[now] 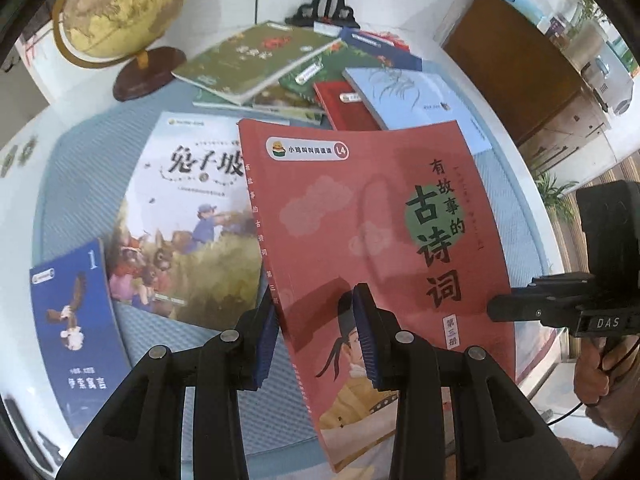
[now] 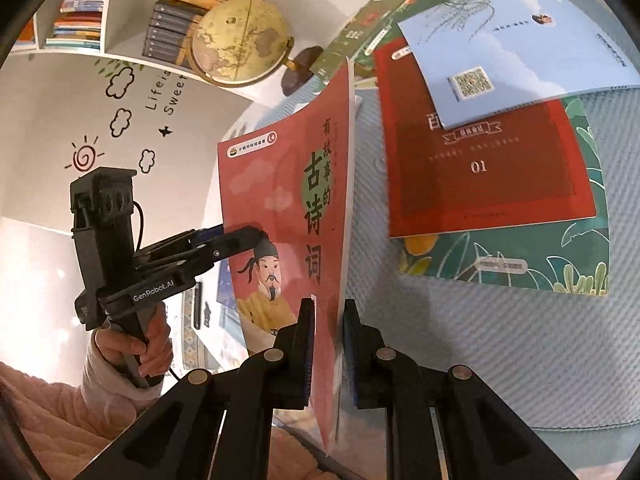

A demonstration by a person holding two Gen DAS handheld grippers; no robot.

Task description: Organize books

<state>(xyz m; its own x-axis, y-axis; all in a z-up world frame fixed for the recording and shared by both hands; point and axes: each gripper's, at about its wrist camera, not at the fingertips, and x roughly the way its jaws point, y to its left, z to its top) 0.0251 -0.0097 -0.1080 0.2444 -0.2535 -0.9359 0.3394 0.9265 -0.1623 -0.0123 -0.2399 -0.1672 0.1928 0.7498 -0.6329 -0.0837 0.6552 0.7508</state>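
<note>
Scene: a pale blue woven mat (image 1: 160,344) covers a white surface (image 1: 16,216), with children's books spread over it.
Held book: a thin red paperback with black Chinese title characters and a drawn man in a black hat (image 1: 372,248) is lifted clear of the mat, tilted, its cover slightly bowed.
Left gripper: a black two-finger gripper with blue ribbed pads (image 1: 316,340); its jaws are closed on the bottom edge of the red paperback near the spine.
Right gripper: a matching black gripper (image 2: 326,352); its jaws are pinched tight on the same book's lower page-edge corner. A hand (image 2: 136,344) in a pink quilted sleeve grips the handle of the left gripper.
Flat books nearby: a white-and-green illustrated book showing rabbits (image 1: 188,216) lies on the mat behind the raised book, and a dark blue book with an eagle and the numeral 1 (image 1: 74,328) lies just beside it.
Far pile: a loose overlapping heap holds an olive green book (image 1: 252,56), a dark red book marked 01 (image 2: 480,160) and a light blue book with a square code (image 2: 516,44) resting on it.
Background: a cream globe on a brown round base (image 1: 124,8) stands past the pile; shelves of books (image 2: 176,12) line the wall.
</note>
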